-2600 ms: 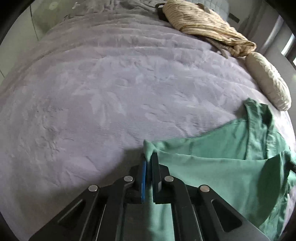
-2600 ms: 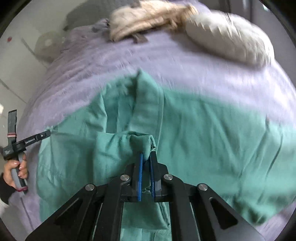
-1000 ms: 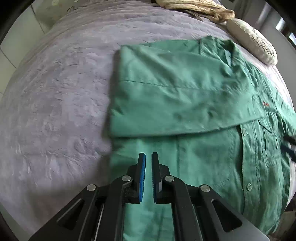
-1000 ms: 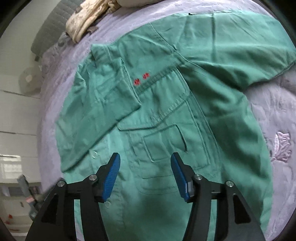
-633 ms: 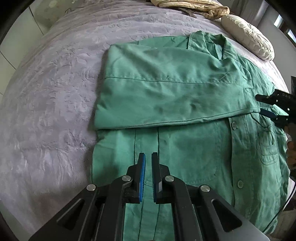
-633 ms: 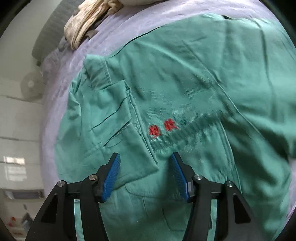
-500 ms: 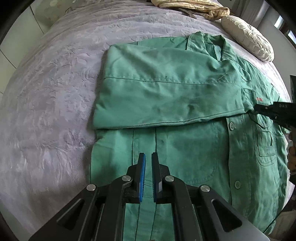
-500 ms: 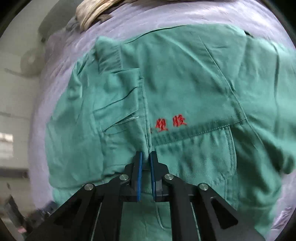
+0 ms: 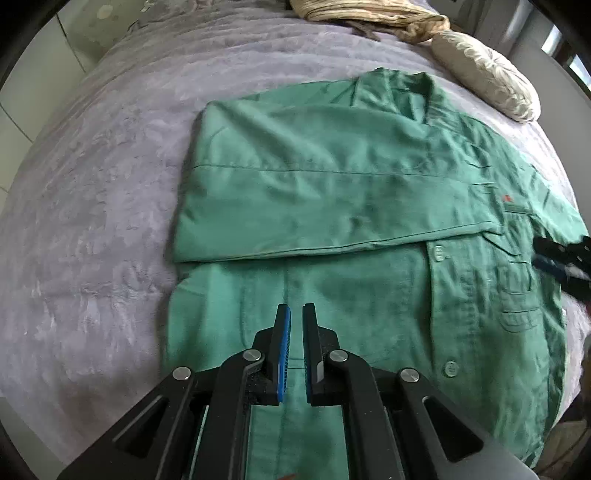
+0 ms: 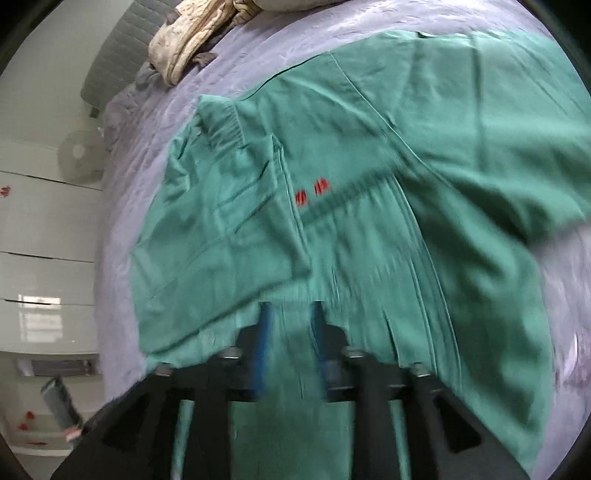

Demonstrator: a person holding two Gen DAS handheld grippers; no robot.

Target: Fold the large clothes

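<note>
**Green shirt spread on the bed, one sleeve folded across**

Left wrist view. The left gripper (image 9: 296, 314) hangs above the lower front of the green shirt (image 9: 332, 206), its fingers pressed together with no cloth between them. The shirt lies flat on the grey-lilac bedspread (image 9: 92, 206), buttons up, with one sleeve (image 9: 314, 199) folded across the chest. A cream pillow (image 9: 487, 74) and a beige striped bundle (image 9: 369, 11) lie near the head of the bed, well clear of the shirt. The right gripper (image 9: 561, 258) shows at the right edge, over the pocket side. Compared with half a second earlier, the shirt lies unchanged.

Right wrist view (blurred). The right gripper (image 10: 291, 332) stands over the shirt (image 10: 424, 166) below the red embroidery (image 10: 314, 192); its fingers are spreading apart, with nothing pinched. Half a second earlier they were pressed together at the folded sleeve's (image 10: 221, 229) cuff edge. A white fan (image 10: 79, 155) stands beside the bed.
</note>
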